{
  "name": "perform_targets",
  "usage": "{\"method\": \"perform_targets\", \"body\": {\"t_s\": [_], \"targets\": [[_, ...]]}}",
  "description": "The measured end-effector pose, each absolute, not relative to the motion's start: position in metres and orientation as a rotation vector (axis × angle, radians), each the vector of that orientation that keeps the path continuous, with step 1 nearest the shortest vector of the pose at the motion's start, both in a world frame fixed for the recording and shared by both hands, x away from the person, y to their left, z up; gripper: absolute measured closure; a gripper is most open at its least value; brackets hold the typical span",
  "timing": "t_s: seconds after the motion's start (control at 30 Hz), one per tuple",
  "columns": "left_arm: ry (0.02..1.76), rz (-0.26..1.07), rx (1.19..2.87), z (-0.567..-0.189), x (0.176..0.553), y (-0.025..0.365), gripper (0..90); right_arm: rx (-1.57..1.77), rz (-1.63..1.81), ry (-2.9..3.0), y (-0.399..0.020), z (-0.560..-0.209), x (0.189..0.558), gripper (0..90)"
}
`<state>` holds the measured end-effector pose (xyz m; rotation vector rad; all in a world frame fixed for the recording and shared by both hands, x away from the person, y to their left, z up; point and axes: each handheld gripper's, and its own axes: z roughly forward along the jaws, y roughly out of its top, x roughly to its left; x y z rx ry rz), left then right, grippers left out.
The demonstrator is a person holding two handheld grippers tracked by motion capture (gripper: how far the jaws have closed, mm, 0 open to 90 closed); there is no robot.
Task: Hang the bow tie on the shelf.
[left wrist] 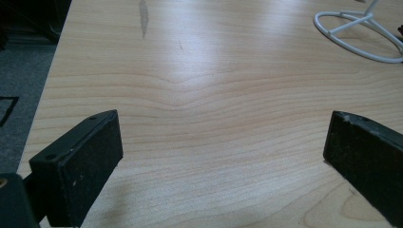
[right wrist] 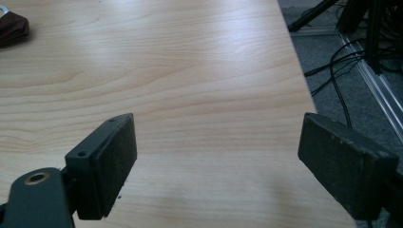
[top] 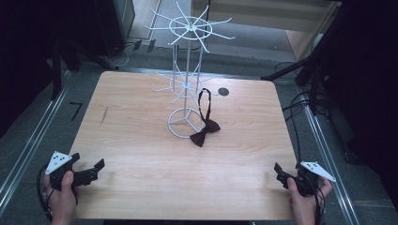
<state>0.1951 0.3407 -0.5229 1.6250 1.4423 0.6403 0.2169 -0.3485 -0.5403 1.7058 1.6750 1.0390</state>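
Observation:
A white wire hook stand [top: 187, 70] rises from a ring base near the middle of the wooden table [top: 141, 140]. A dark maroon bow tie [top: 204, 131] lies against that base, and its black strap [top: 205, 105] loops up beside the pole. My left gripper [top: 95, 169] rests open at the table's near left corner, nothing between its jaws [left wrist: 223, 137]. The stand's ring base [left wrist: 352, 23] sits far off at the upper right of the left gripper view. My right gripper [top: 280, 174] is open at the near right corner [right wrist: 216, 142]. The bow tie [right wrist: 12, 28] peeks in at the right gripper view's upper left.
A small dark round spot [top: 223, 92] marks the table behind the stand. Cables [top: 300, 108] trail over the floor by the right edge, next to a metal rail [top: 324, 145]. Dark equipment legs [top: 291, 70] stand at the back corners.

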Motion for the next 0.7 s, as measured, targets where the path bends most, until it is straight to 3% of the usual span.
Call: {"method": "perform_targets", "body": {"t_s": [0.7], "targets": [[1.452, 0.660, 1.621, -0.523, 0.194, 0.340, 0.0, 1.770, 1.110, 1.585, -0.376, -0.552, 0.193, 13.9]]}}
